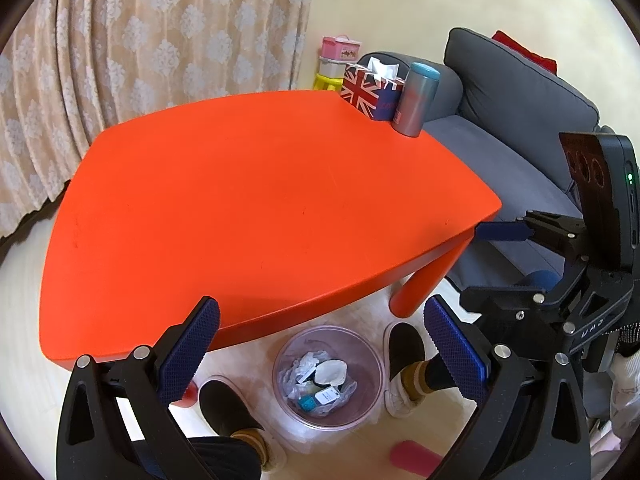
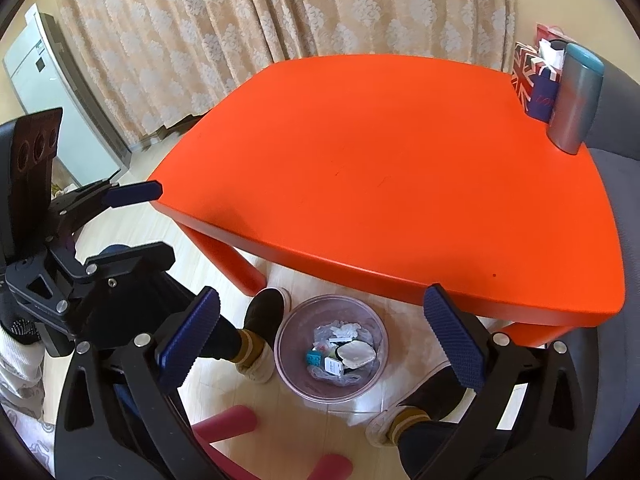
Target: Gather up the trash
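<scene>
Both grippers hang above the near edge of the table, each with its blue-padded fingers spread wide and nothing between them. On the left, the left gripper hovers over the round, clear plastic waste bin that stands on the pale wooden floor just in front of the table, between the person's two dark slippers. The bin is lined with a thin clear bag and holds the collected trash: crumpled white paper, a small white packet and a little teal box, all lying at the bottom. Further along spreads the glossy orange-red table with rounded corners. At its far right corner stand a tissue box printed with a Union Jack, white tissue sticking out of it, and, touching it on the right, a grey metal tumbler with a teal lid. Beyond that corner sits a grey fabric sofa. On the right, the right gripper also looks down at the bin, gaping as wide as its partner. A beige patterned curtain hangs behind the table.
</scene>
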